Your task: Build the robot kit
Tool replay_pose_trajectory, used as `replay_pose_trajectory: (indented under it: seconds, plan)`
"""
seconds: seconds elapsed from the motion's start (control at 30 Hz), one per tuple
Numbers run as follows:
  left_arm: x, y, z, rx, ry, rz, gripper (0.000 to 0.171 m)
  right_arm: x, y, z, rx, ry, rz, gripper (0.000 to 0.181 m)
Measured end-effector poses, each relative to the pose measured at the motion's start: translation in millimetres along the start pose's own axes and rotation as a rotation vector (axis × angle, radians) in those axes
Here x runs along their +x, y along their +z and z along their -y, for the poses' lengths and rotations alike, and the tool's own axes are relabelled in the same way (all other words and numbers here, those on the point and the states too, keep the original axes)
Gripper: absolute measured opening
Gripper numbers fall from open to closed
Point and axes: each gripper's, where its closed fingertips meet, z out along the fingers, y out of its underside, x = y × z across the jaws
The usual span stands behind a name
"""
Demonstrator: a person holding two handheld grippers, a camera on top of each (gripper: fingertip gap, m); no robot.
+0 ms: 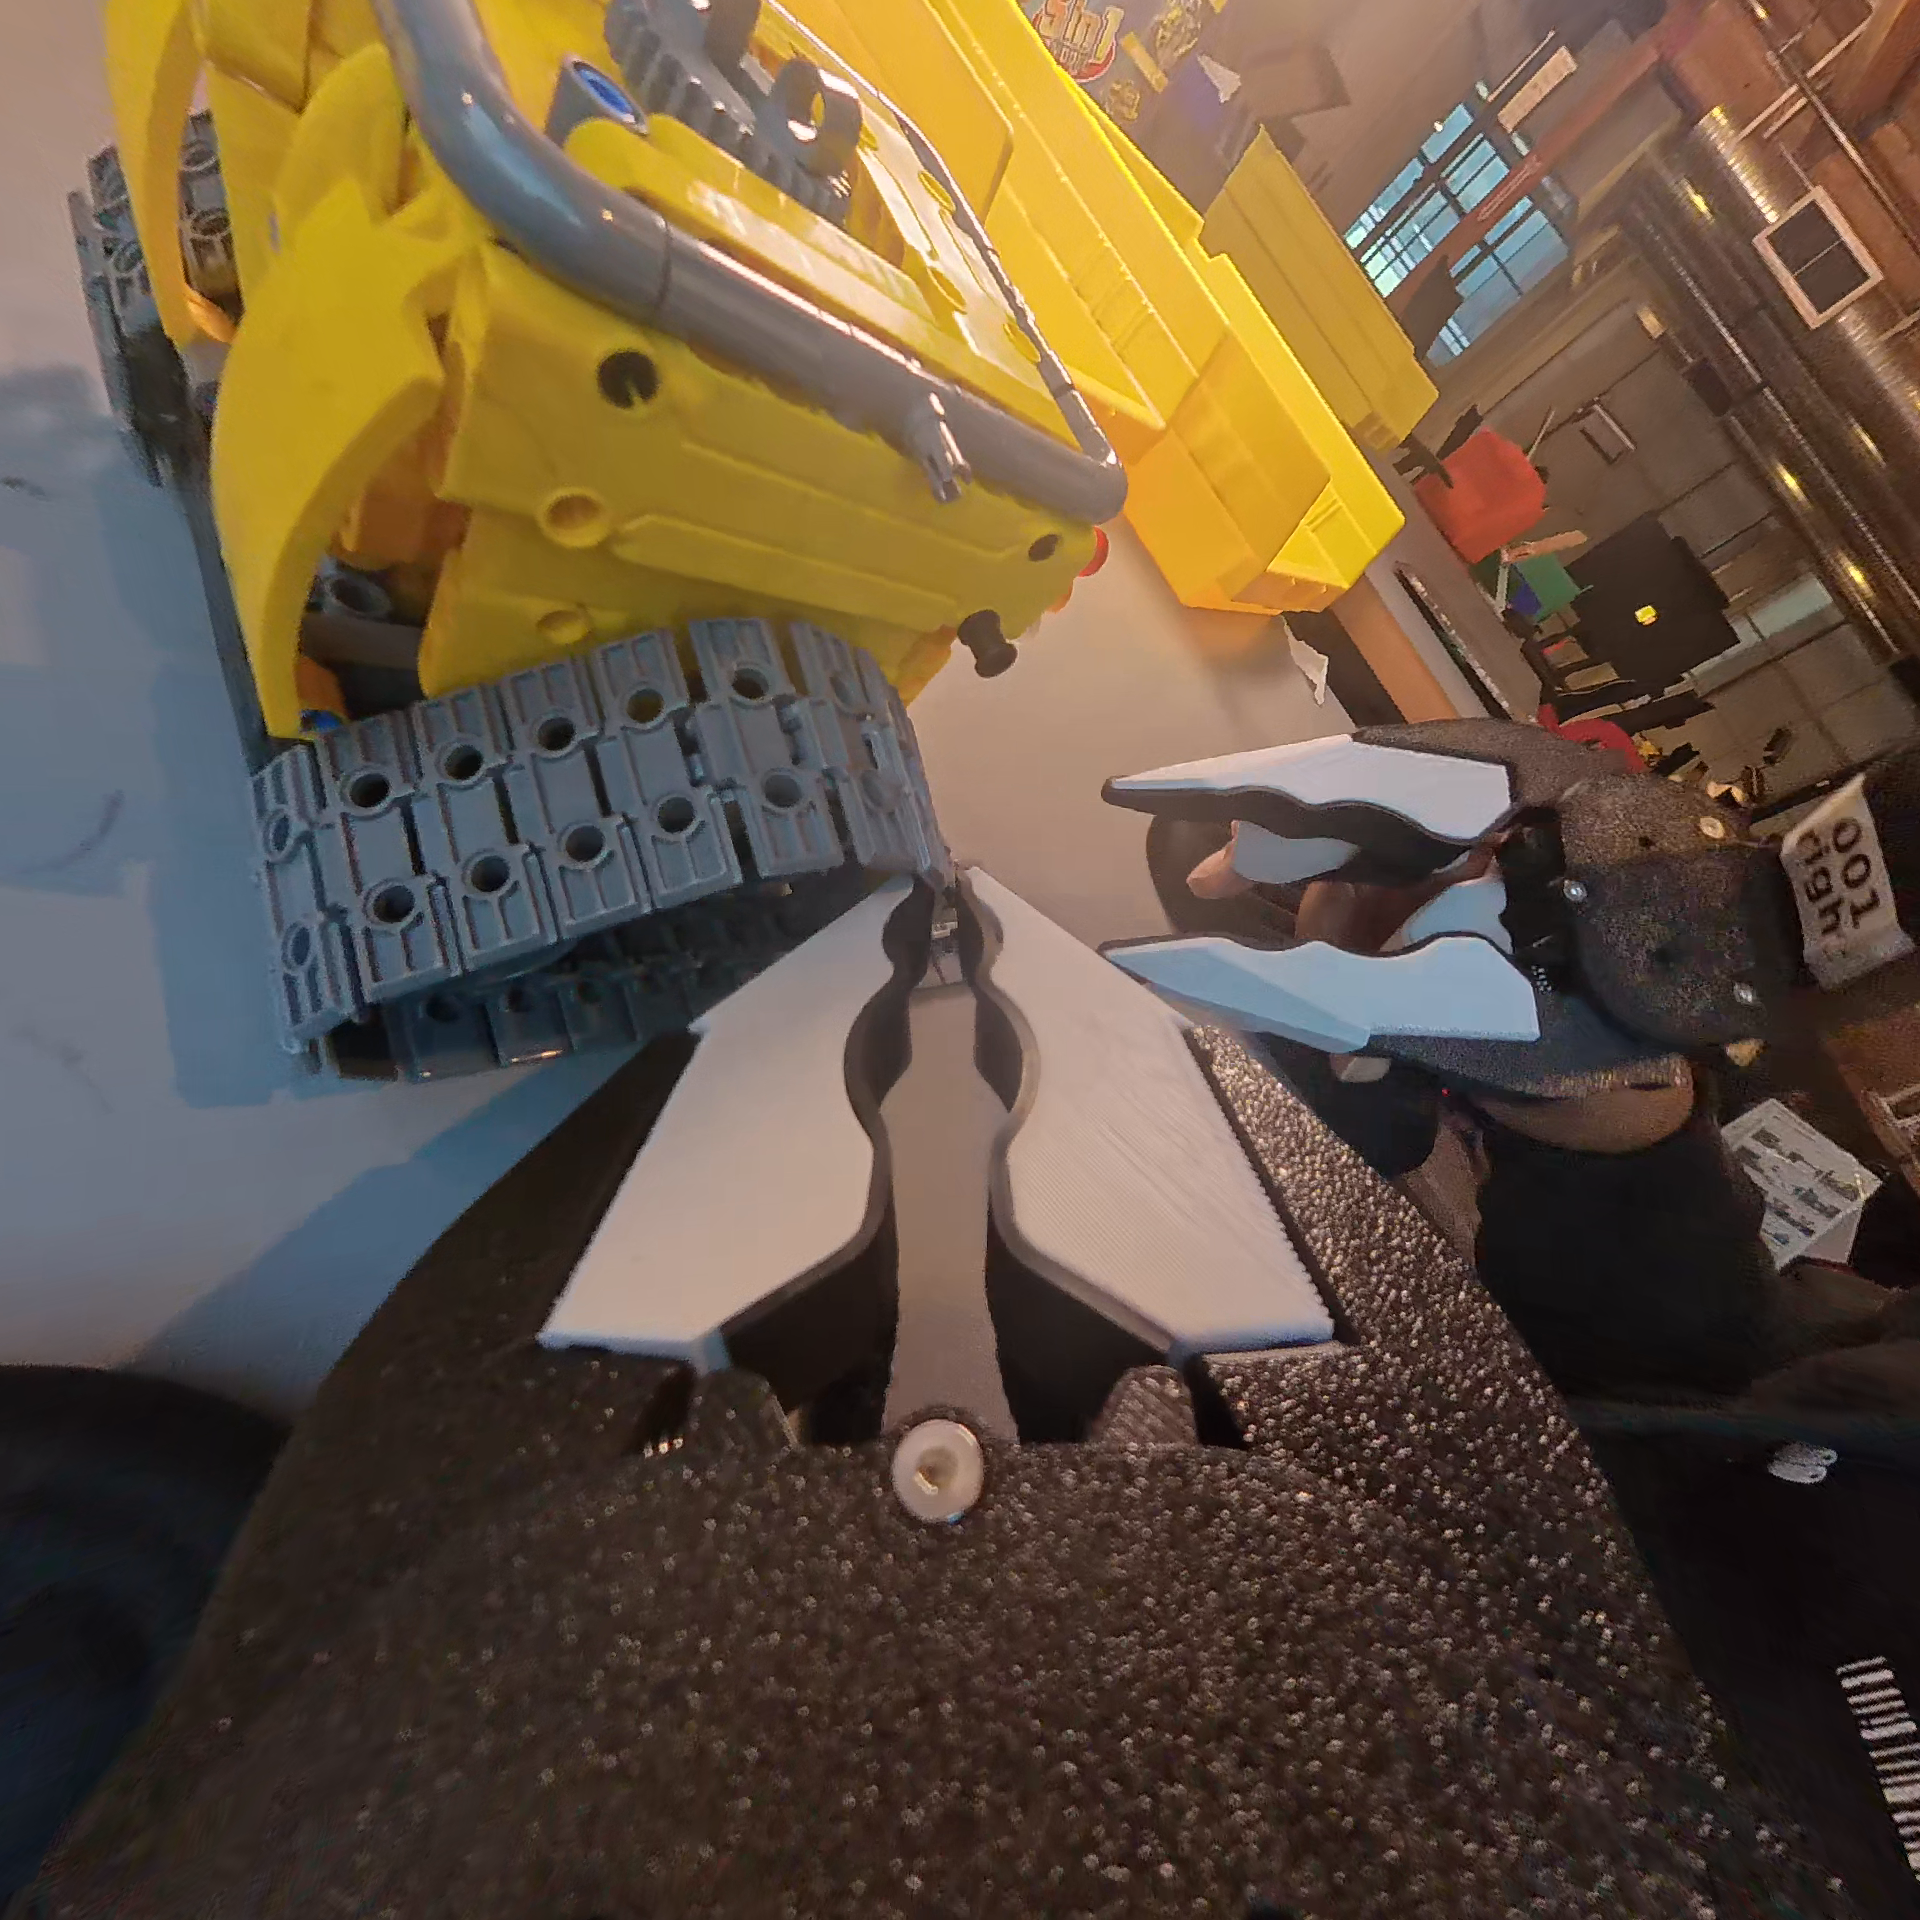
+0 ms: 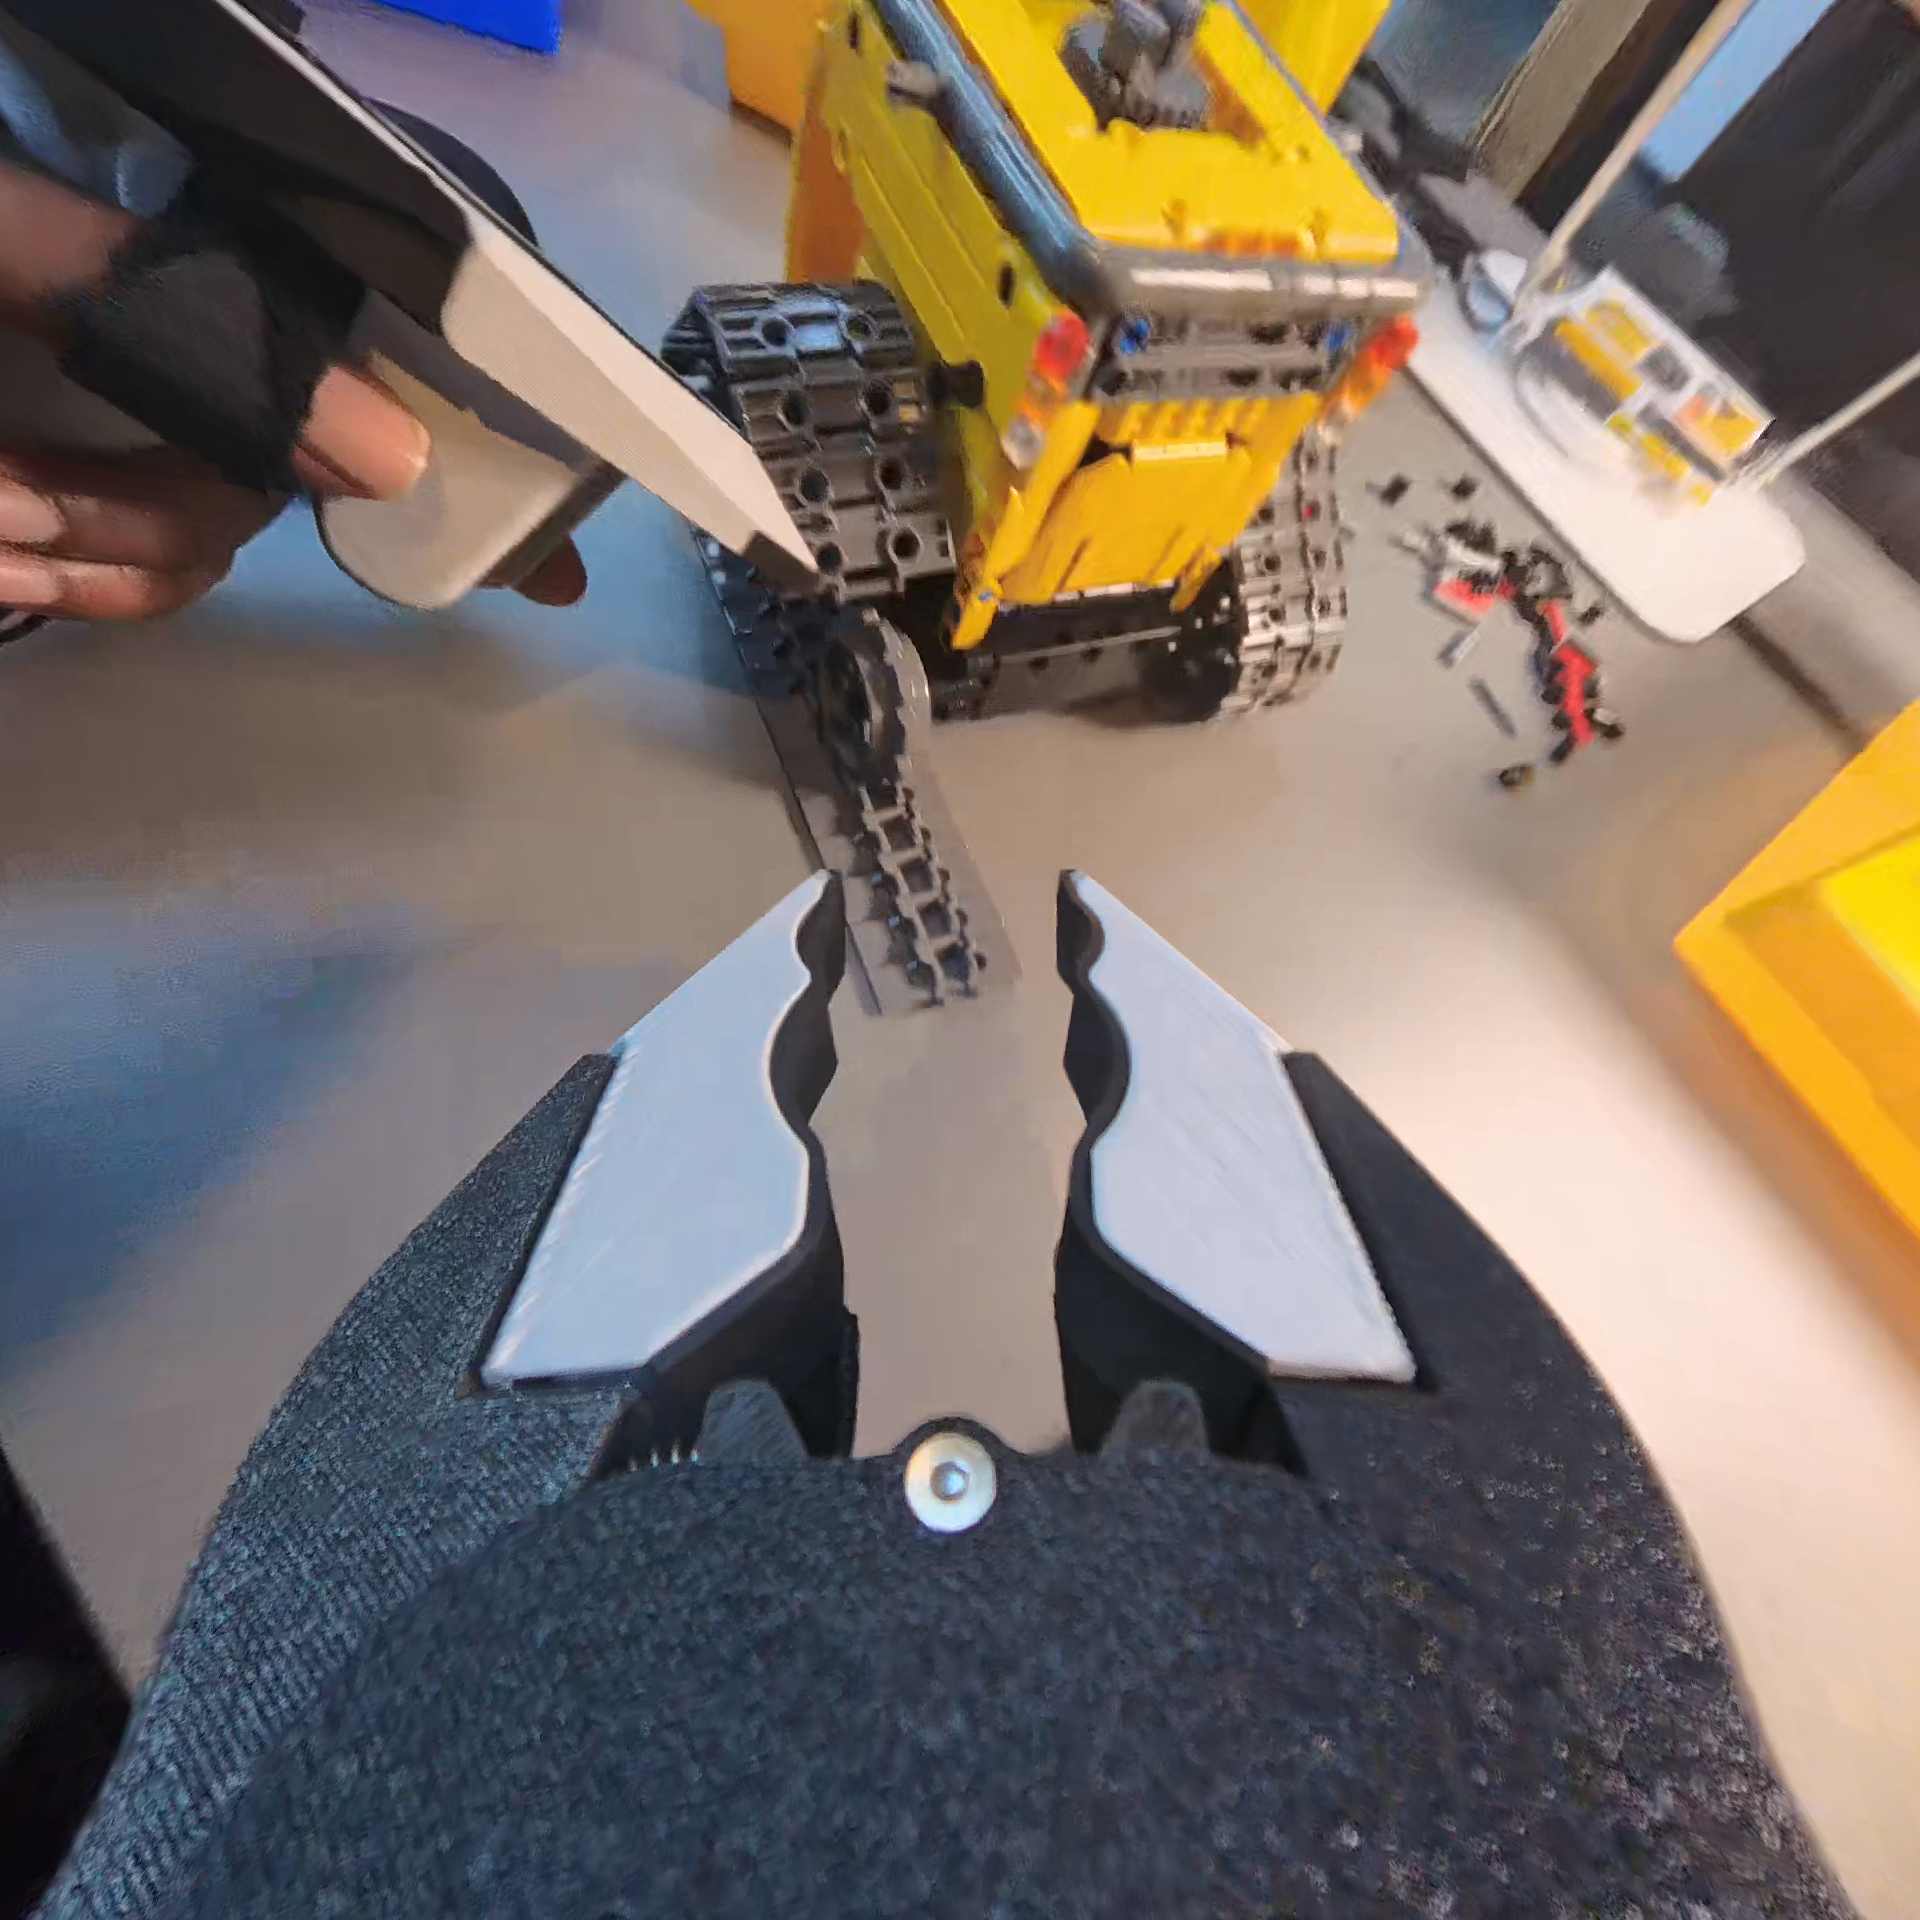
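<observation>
Tabletop [image 2: 1299, 935]; loose track strip [image 2: 914, 914] toward right hand-held gripper [image 2: 945, 904]

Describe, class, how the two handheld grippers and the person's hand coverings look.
Both the left gripper and right gripper have speckled black bodies, pale grey pointed fingers with wavy black inner pads, and a silver screw. The right carries a white label. The hand wears a black fingerless glove.

Both grippers: speckled black shells, pale grey wavy-edged fingers [image 2: 1226, 1143], a silver screw [image 2: 949, 1488] between; black fingerless glove [image 2: 208, 353].
</observation>
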Motion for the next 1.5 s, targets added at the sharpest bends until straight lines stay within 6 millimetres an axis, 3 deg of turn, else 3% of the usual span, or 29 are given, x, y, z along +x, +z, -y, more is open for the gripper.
replay_pose_trajectory:
  seconds: [0.1, 0.2, 0.37, 0.5, 0.57, 0.73, 0.83, 1.13, 1.23, 1.5]
  plan:
    - [0.9, -0.6, 0.0, 0.009, -0.001, -0.01, 0.004, -0.2, -1.9, 0.1, 0.047, 0.08, 0.095, 0.04]
    - [2.8, -1.8, 0.0, 0.014, -0.006, -0.033, 0.003, -5.6, 1.0, 26.0, 0.156, 0.024, 0.125, 0.038]
    - [12.9, -6.5, 3.5, 0.03, -0.111, -0.151, 0.004, -22.5, 21.1, 53.8, 0.226, -0.222, 0.125, 0.039]
    - [21.0, -11.9, 8.2, 0.039, -0.219, -0.266, 0.004, -23.5, 32.6, 59.8, 0.258, -0.462, 0.006, 0.039]
    - [23.2, -14.2, 8.8, 0.031, -0.242, -0.302, 0.004, -24.1, 30.0, 66.4, 0.303, -0.53, -0.031, 0.026]
    - [27.3, -19.4, 13.7, 0.042, -0.299, -0.368, 0.007, -25.2, 27.6, 70.0, 0.308, -0.657, -0.051, 0.018]
    - [34.4, -24.7, 19.8, 0.078, -0.414, -0.447, 0.022, -25.2, 26.5, 71.6, 0.323, -0.684, -0.017, 0.017]
    - [35.2, -32.9, 27.4, 0.16, -0.625, -0.491, 0.047, -23.8, 24.6, 70.1, 0.351, -0.619, 0.103, 0.016]
    - [31.6, -36.4, 28.5, 0.163, -0.636, -0.492, 0.042, -20.5, 22.0, 68.6, 0.351, -0.64, 0.134, 0.013]
    - [32.8, -18.6, 23.3, 0.16, -0.614, -0.438, 0.052, -22.7, 21.2, 70.9, 0.337, -0.664, 0.163, 0.013]
